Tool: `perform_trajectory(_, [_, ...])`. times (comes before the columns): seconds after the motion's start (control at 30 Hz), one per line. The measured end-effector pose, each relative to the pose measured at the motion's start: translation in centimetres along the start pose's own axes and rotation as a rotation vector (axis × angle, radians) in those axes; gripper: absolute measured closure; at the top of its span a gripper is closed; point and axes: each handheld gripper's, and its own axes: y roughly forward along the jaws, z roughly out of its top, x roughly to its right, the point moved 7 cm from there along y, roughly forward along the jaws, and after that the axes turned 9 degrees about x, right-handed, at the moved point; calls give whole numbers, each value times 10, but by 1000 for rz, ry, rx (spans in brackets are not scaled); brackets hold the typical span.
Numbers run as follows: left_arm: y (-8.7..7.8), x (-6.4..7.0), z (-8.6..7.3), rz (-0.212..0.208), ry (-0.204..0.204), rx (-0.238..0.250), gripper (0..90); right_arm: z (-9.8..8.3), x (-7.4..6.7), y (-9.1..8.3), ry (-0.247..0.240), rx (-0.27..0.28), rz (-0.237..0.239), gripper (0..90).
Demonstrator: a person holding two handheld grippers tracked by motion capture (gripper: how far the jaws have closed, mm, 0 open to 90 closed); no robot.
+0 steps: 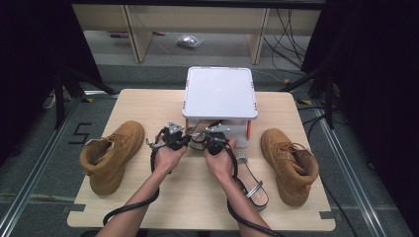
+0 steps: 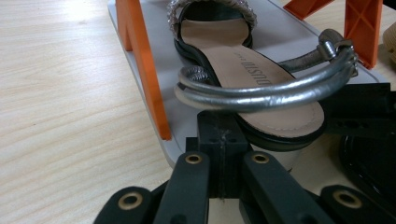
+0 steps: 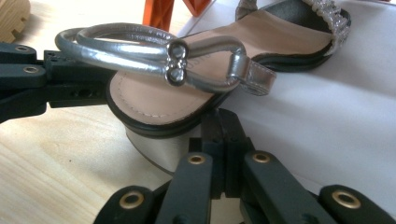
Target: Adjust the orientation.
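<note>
Sandal (image 2: 243, 70), heel toward both hands and toe pointing away under the white 2-tier rack (image 1: 220, 91), lies lengthwise on the lower shelf with the left gripper (image 2: 219, 135) and right gripper (image 3: 219, 135) pressed shut against its heel edge.

A lab recording booth: black curtains (image 1: 29, 74), aluminium floor rails (image 1: 34, 177), loose cables (image 1: 289, 34) behind the table (image 1: 197, 197).
</note>
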Motion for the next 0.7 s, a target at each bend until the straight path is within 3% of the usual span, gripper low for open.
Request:
perform_trajectory(0.23, [-4, -1, -3, 13, 12, -14, 898, -1, -3, 2, -18, 0, 16, 900])
perform_trajectory(0.3, [-5, 0, -3, 7, -11, 0, 898, -1, -3, 2, -16, 2, 20, 900])
perform_trajectory(0.33, [-7, 0, -3, 2, -2, -6, 898, 0, -2, 2, -23, 7, 20, 900])
perform_trajectory(0.4, [-9, 1, -1, 4, -17, 10, 898, 1, -3, -1, -58, 4, -4, 900])
perform_trajectory(0.47, [-11, -1, -2, -3, -9, -5, 898, 2, -4, 1, -48, 11, 17, 900])
perform_trajectory(0.53, [-10, 0, -4, -7, -32, 3, 897, 2, -3, 2, -52, -2, 10, 900])
perform_trajectory(0.6, [-10, 0, -5, -11, -22, -4, 898, 3, -3, 4, -35, 7, 18, 900])
perform_trajectory(0.63, [-9, 0, -6, -9, -24, -2, 898, 3, 0, 4, -62, 4, 14, 900])
perform_trajectory(0.7, [-8, 2, -4, -4, -45, 17, 898, 4, 0, 4, -45, -1, 9, 900])
